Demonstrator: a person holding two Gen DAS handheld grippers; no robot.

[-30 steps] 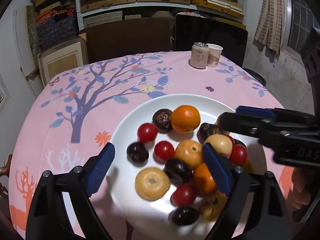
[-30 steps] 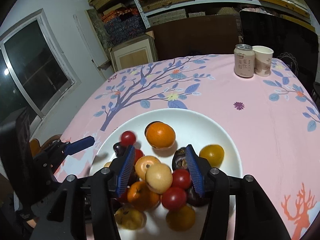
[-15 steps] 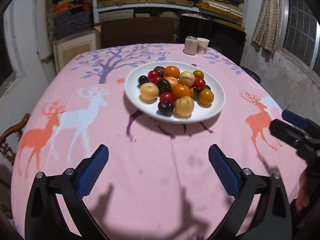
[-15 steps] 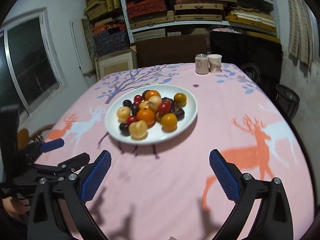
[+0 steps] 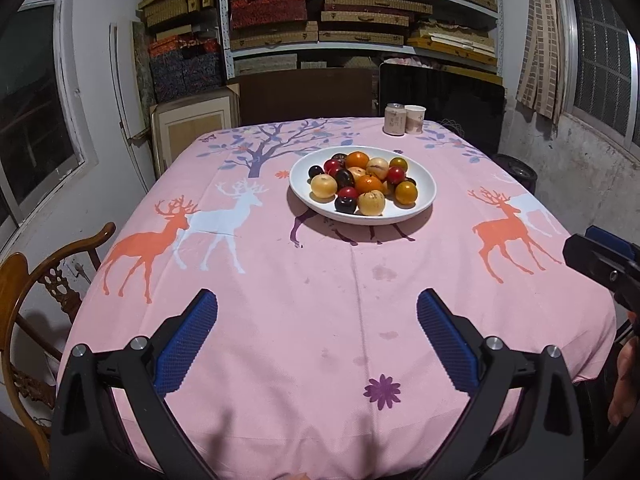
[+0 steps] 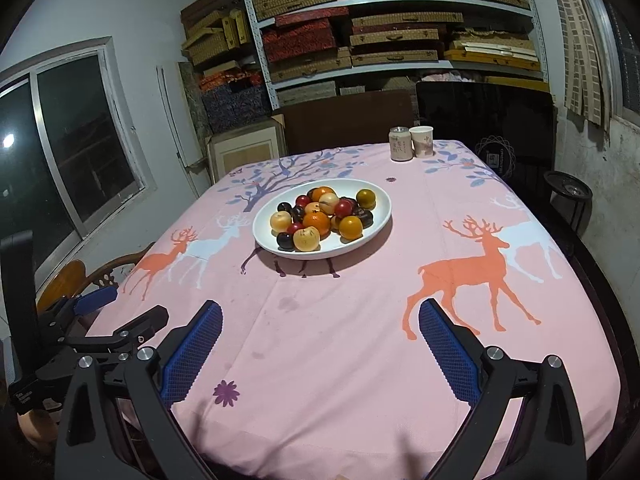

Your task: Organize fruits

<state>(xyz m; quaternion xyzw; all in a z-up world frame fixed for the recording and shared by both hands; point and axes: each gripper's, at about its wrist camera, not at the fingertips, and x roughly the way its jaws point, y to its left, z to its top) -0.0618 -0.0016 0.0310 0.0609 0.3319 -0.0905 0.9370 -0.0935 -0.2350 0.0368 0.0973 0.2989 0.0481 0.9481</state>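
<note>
We hold our left gripper and right gripper low over the near edge of a pink deer-print tablecloth, both with blue-padded jaws spread wide and gripping nothing. Well ahead, near the table's middle, a white plate carries the piled fruits: oranges, red tomatoes, dark plums and pale yellow rounds. A drink can and paper cup stand touching at the far edge.

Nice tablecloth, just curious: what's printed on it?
Pink tablecloth with orange and white deer, a purple tree and small flowers; clearest in the right wrist view.
</note>
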